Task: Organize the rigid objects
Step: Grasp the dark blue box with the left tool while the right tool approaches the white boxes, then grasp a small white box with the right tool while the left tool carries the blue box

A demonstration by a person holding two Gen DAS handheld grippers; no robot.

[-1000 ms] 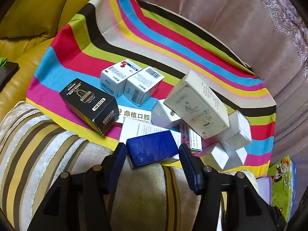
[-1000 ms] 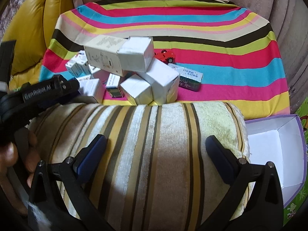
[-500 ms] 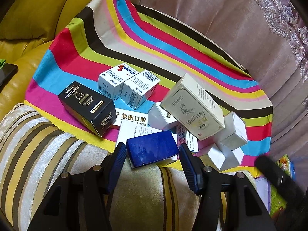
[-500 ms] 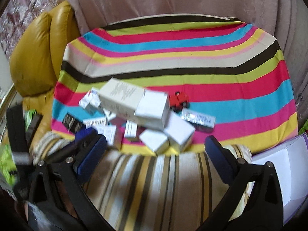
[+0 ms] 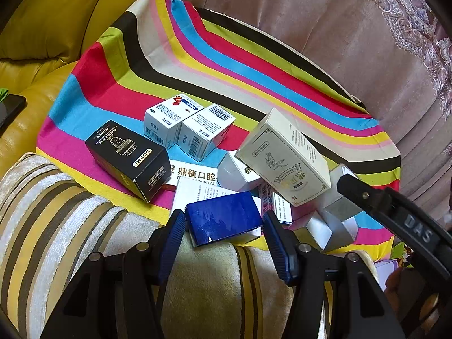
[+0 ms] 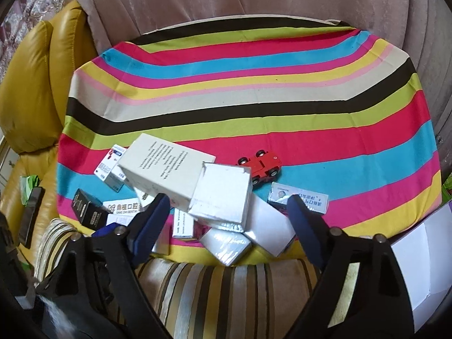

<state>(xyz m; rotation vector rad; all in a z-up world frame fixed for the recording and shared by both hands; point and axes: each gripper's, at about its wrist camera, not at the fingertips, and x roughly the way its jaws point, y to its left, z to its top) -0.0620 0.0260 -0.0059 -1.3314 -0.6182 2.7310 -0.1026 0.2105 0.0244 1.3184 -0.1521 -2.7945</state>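
Left tongs [image 5: 224, 233] sit with a dark blue box [image 5: 224, 217] between their two blue pads; the pads stand just beside its ends, and whether they press on it cannot be told. Right tongs [image 6: 227, 223] are closing, with nothing gripped, hovering above a pile of small cartons.

On the striped cloth [image 6: 254, 84] lie one black box [image 5: 127, 158] marked DORMI, two white medicine boxes [image 5: 188, 125] side by side, one tall cream carton [image 5: 285, 158] tilted on top of the heap, about four plain silver-white boxes [image 6: 221, 195], one flat white dental card [image 5: 195, 173], one small pale blue carton [image 6: 302, 199], and one red toy car [image 6: 261, 165] lying apart behind the pile.

Nearest the cameras is a beige and brown striped cushion [image 6: 226, 296]. One open white box [image 6: 423, 257] stands at the right. Behind are a yellow leather seat [image 5: 42, 28] and pink upholstery [image 5: 310, 28].
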